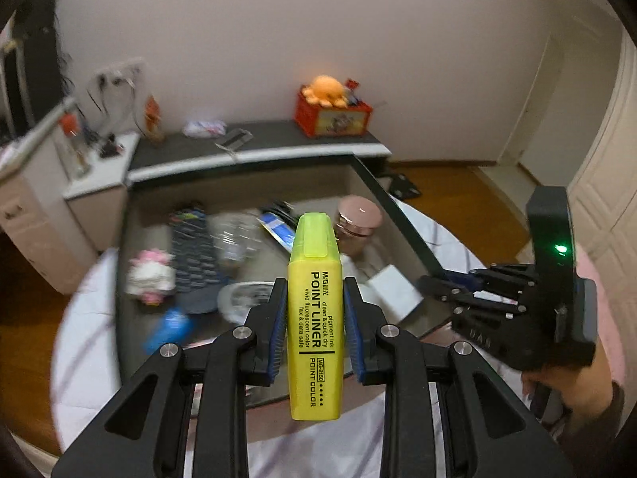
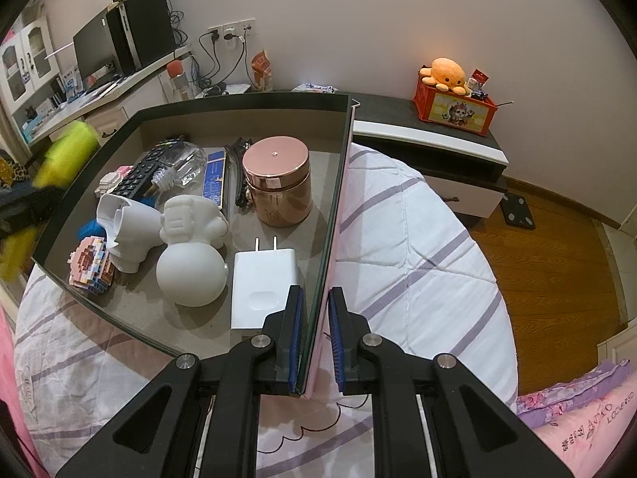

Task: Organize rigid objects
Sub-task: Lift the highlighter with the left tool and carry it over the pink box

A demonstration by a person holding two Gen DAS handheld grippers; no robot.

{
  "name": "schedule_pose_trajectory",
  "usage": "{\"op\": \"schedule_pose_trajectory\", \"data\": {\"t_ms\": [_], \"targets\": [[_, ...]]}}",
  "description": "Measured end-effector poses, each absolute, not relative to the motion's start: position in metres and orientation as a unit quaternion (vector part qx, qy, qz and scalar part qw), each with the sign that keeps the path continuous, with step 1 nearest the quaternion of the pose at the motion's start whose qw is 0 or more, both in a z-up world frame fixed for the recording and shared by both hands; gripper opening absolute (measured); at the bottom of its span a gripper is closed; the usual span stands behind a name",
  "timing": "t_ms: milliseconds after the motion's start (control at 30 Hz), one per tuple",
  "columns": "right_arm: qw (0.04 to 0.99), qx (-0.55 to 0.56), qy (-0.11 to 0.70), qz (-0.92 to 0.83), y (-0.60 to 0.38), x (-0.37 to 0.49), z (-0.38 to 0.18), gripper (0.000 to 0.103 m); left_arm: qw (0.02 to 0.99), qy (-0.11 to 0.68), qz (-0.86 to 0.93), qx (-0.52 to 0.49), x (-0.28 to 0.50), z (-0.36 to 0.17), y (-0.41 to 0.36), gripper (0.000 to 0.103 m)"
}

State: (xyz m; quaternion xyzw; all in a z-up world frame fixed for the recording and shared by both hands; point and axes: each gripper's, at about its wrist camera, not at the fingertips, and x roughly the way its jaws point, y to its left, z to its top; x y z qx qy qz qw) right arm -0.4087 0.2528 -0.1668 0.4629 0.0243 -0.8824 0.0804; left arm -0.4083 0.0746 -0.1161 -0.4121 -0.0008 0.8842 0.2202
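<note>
The left hand-held gripper (image 1: 315, 310) is clamped on a yellow highlighter (image 1: 315, 318), its blue pads pressing both flat sides about midway along the body, cap end pointing away over the open box (image 2: 247, 97) that sits on the bed (image 2: 418, 239). The right hand-held gripper (image 2: 315, 334) straddles the box's right wall (image 2: 338, 215), its jaws narrowed to either side of the wall near the front corner, apparently steadying it; whether the pads actually press the wall I cannot tell. The box already holds a rose-gold jar (image 2: 277, 183), a white charger plug (image 2: 263, 290), a white figurine (image 2: 191, 247), a remote control (image 2: 143, 171) and small brick models (image 2: 92, 267). To do this well, I would judge the highlighter should go down into a bare patch of the floor, perhaps in front of the jar, lowered close before release so it neither bounces nor knocks the brick models, while the right side keeps the box from shifting on the soft bedding.
</note>
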Motion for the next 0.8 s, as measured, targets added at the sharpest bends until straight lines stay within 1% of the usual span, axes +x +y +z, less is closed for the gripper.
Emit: {"op": "schedule_pose_trajectory", "data": {"t_ms": [200,267,400,467,567,800], "targets": [[0.085,0.463,0.02,-0.882,0.254,-0.408,-0.167,0.013,0.227,-0.036,0.859,-0.457,-0.425,-0.151,0.093,0.026],[0.086,0.463,0.022,-0.882,0.254,-0.408,-0.167,0.013,0.191,-0.007,0.868,-0.458,-0.427,-0.156,0.096,0.026],[0.089,0.463,0.022,-0.882,0.254,-0.408,-0.166,0.013,0.187,0.0,0.869,-0.458,-0.429,-0.16,0.096,0.026],[0.089,0.462,0.021,-0.882,0.254,-0.408,-0.166,0.013,0.172,0.023,0.875,-0.453,-0.43,-0.162,0.101,0.026],[0.089,0.462,0.021,-0.882,0.254,-0.409,-0.166,0.013,0.145,0.029,0.877,-0.457,-0.44,-0.169,0.1,0.026],[0.089,0.463,0.021,-0.882,0.255,-0.409,-0.166,0.013,0.144,0.043,0.881,-0.449,-0.44,-0.169,0.101,0.025]]}}
